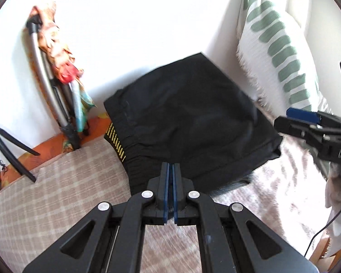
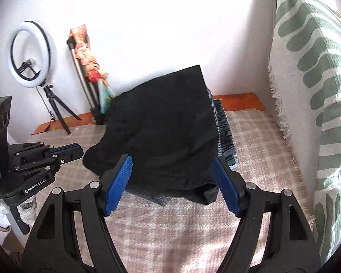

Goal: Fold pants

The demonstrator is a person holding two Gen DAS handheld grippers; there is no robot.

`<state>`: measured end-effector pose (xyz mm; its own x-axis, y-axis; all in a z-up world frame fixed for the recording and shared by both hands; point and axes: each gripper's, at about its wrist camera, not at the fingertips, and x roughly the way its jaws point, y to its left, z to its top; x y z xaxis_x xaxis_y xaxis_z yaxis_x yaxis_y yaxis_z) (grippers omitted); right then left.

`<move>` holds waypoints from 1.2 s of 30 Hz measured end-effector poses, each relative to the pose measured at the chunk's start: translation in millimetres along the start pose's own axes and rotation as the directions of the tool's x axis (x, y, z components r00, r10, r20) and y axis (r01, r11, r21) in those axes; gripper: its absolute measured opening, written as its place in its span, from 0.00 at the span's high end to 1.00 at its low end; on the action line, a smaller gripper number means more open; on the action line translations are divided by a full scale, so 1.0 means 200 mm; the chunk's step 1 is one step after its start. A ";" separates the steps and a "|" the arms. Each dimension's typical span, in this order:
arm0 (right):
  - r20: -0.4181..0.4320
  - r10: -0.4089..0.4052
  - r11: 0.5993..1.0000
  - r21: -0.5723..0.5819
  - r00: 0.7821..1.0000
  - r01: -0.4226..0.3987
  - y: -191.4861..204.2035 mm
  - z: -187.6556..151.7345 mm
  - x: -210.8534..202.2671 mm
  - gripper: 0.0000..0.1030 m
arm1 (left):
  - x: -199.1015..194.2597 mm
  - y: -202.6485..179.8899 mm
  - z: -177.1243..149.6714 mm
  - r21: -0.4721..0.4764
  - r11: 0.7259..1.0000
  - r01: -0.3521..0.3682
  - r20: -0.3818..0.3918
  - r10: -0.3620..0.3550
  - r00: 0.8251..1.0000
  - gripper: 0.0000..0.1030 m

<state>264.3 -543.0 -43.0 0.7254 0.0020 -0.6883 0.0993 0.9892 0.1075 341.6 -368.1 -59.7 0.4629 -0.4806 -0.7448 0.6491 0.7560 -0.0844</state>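
The black pants (image 1: pixel 188 118) lie folded into a compact bundle on the checked blanket (image 1: pixel 56 193) that covers the bed, and I place everything else by them. Their gathered waistband, with a strip of yellow marks, is on the bundle's left side in my left camera.

My left gripper (image 1: pixel 170 170) has its blue pads pressed together with nothing between them; its tip sits over the near edge of the pants, though I cannot tell whether it touches the cloth.

My right gripper (image 2: pixel 172 177) stands wide open. The near end of the pants lies between its two blue pads (image 2: pixel 118 184), but the pads do not press on the cloth. In my left camera the same gripper (image 1: pixel 293 120) reaches in from the right of the pants.

Right of the pants a white cushion with green stripes (image 1: pixel 275 45) leans against the wall. Left of and behind them, a metal pole wrapped in patterned cloth (image 2: pixel 86 61) leans on the wall, and further left a ring light (image 2: pixel 30 54) stands on a small black tripod (image 2: pixel 54 111).
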 end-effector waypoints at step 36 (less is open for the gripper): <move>0.163 -0.114 0.990 -0.058 0.980 0.125 0.52 -0.61 -0.51 0.01 | -0.79 -0.02 -0.78 -0.042 0.998 -0.053 0.192 0.060 0.980 0.25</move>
<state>118.0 -422.9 -49.8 0.8105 -0.1347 -0.5700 0.1497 0.9885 -0.0208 172.2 -225.1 -44.8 0.6085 -0.5105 -0.6076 0.5976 0.7985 -0.0724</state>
